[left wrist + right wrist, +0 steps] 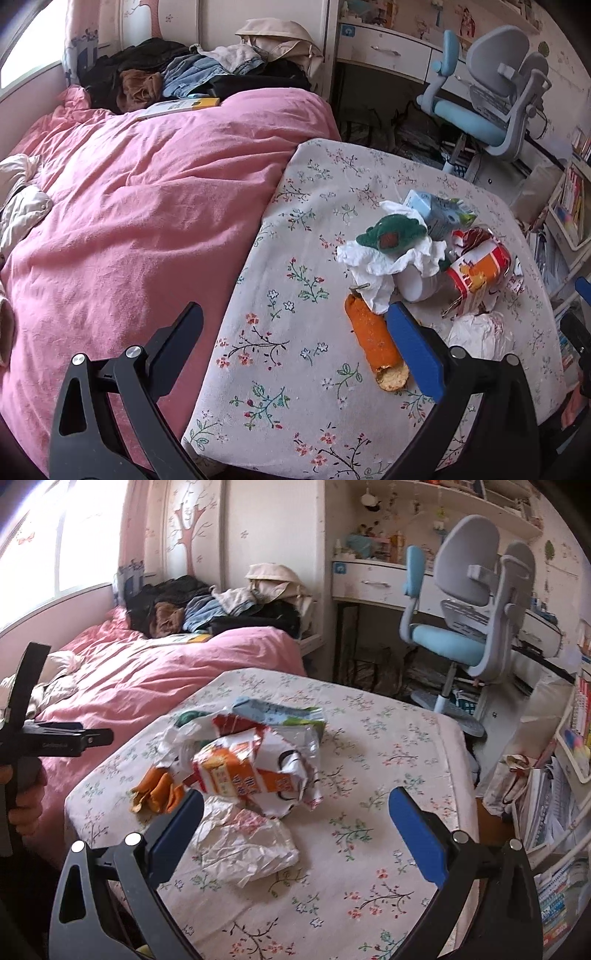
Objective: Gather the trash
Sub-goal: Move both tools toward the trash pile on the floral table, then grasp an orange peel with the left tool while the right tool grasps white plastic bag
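Observation:
A heap of trash lies on a floral-cloth table (295,332) (388,775). It holds an orange snack wrapper (373,341) (157,790), a red-orange packet (480,267) (240,771), crumpled white tissue (384,258), a white crumpled wrapper (480,334) (247,843), a blue carton (439,214) (277,710) and a green plush toy (395,232). My left gripper (295,325) is open and empty, over the table's near left edge beside the orange wrapper. My right gripper (295,812) is open and empty, its left finger next to the white wrapper.
A bed with a pink duvet (129,221) (147,675) adjoins the table on the left, with clothes piled at its head (192,74). A blue-grey desk chair (491,103) (465,627) stands behind. Bookshelves (569,775) are at the right.

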Motion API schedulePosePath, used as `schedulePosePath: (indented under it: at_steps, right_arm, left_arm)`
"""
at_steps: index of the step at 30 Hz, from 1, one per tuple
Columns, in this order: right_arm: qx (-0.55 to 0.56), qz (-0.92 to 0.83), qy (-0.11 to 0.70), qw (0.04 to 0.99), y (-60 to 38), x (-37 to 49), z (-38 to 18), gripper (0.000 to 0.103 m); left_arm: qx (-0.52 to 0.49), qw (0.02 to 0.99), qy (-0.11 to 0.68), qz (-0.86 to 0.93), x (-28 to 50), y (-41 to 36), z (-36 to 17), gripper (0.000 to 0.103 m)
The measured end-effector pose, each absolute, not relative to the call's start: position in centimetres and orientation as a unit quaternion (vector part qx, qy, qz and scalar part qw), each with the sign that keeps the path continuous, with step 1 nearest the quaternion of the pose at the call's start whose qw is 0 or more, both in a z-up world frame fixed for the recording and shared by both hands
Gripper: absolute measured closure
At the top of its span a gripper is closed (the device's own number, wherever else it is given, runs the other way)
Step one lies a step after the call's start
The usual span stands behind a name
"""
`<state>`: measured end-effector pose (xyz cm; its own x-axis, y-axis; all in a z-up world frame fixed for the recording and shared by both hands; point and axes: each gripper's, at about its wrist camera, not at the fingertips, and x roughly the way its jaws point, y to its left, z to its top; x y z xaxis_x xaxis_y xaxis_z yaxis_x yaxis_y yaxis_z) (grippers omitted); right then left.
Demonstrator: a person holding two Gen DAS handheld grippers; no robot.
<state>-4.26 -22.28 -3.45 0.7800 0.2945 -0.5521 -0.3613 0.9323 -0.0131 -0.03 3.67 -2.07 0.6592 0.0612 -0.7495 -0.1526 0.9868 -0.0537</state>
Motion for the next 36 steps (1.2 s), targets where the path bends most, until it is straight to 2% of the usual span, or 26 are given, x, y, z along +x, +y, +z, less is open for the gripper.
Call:
schedulePosePath:
  at_steps: [4,10,19,21,24,25,26,28,34,36]
  right_arm:
    - [-0.066,0.192,0.292,0.934,-21.6,-4.4,-3.8,0.008]
    - [-0.09,0.223,0.322,0.915,-19.5,-4.4,-5.0,0.02]
    - [-0.092,0.239,0.357,0.899,-17.7,-3.2,-6.6,0.021]
    - [-0.084,0.237,0.368,0.895,-17.3,-2.5,-7.1,0.021]
    - [-0.079,0.234,0.389,0.888,-16.6,-1.6,-8.1,0.025]
    - [-0.079,0.233,0.398,0.884,-16.4,-1.3,-8.6,0.032]
    - [-0.075,0.236,0.41,0.878,-16.4,-1.0,-9.0,0.044]
    - [-0.061,0.237,0.436,0.866,-16.7,-0.5,-9.9,0.056]
    - [-0.044,0.251,0.431,0.866,-18.5,-1.6,-9.2,0.075]
    - [-0.04,0.254,0.43,0.865,-19.1,-1.9,-9.1,0.077]
  left_arm:
    - [-0.051,0.903,0.423,0.052,0.2,3.2,-2.7,0.007]
    - [-0.023,0.897,0.439,0.047,0.8,1.8,-4.0,0.007]
    - [0.013,0.889,0.457,0.033,1.7,-0.7,-6.1,0.008]
    - [0.014,0.886,0.463,0.023,1.8,-0.9,-6.5,0.015]
    - [-0.015,0.877,0.48,-0.012,1.9,-0.6,-7.2,0.034]
    - [-0.029,0.874,0.485,-0.026,1.9,-0.4,-7.4,0.045]
    - [-0.039,0.872,0.488,-0.033,1.9,-0.2,-7.6,0.05]
    - [-0.046,0.872,0.485,-0.036,1.7,0.0,-7.6,0.052]
    - [-0.043,0.873,0.485,-0.038,1.9,-0.2,-7.9,0.053]
    - [-0.044,0.873,0.485,-0.042,2.0,-0.3,-7.8,0.066]
